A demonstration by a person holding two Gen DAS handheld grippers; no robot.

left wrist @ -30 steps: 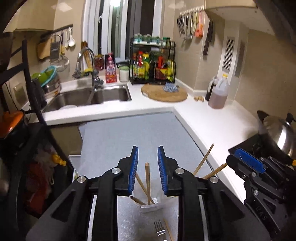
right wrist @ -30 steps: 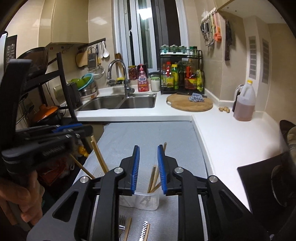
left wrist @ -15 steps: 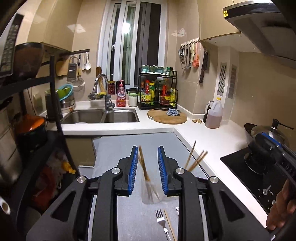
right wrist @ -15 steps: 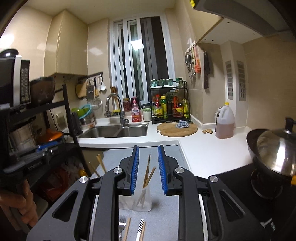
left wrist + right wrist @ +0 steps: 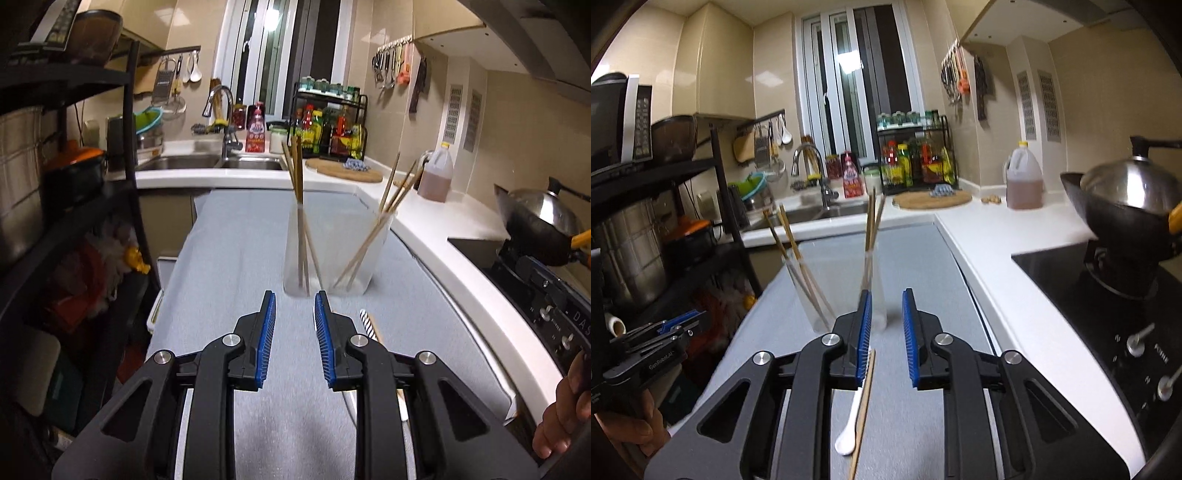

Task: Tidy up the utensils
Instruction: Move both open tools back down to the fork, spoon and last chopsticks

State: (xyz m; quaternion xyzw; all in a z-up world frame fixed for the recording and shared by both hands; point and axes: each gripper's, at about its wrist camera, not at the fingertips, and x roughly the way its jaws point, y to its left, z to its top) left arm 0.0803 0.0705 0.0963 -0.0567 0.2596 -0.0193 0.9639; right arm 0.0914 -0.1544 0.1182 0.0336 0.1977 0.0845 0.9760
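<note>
**Left tool** (image 5: 295, 295): the blue pads stand a narrow gap apart and hold nothing; only the grey mat (image 5: 240, 258) on the bench shows between them.

**Right tool** (image 5: 886, 293): the jaws have just been closing, yet a narrow gap shows between the pads and nothing is pinched there.

**Loose utensils:** in the right wrist view, a white spoon (image 5: 849, 424) and a single chopstick (image 5: 865, 398) lie side by side on the mat, below centre, under the tool's left-hand finger. In the left wrist view, a striped handle (image 5: 365, 320) lies just right of the tool.

**Container:** a clear container (image 5: 332, 258) stands upright on the mat just beyond the tool tips, at frame centre. One bundle of chopsticks (image 5: 300, 192) leans at its left side and a second bundle (image 5: 391, 206) at its right.

**Surroundings:** a wok (image 5: 535, 218) sits on the hob at the right edge, a sink (image 5: 207, 162) at upper left, and a round cutting board (image 5: 343, 173) lies above centre.
</note>
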